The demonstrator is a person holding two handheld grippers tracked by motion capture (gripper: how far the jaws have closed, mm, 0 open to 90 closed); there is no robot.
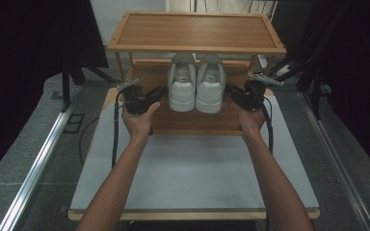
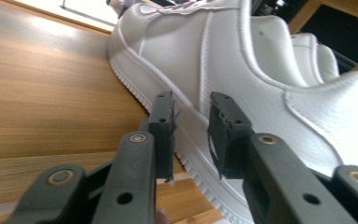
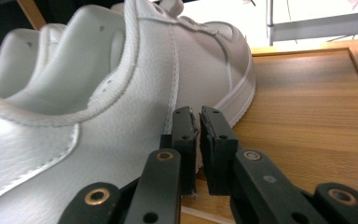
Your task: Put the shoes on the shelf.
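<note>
My left claw [image 2: 191, 135] stood partly open, empty, beside the left shoe [image 2: 242, 79]. My right claw [image 3: 198, 140], nearly shut and empty, sat at the right shoe's [image 3: 121, 102] 3 o'clock; a nudge from either might have skewed the pair.

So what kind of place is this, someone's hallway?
More likely a studio or lab set-up than a home: a wooden shoe rack with white sneakers stands on a work table, with dark curtains and metal floor rails around it.
</note>
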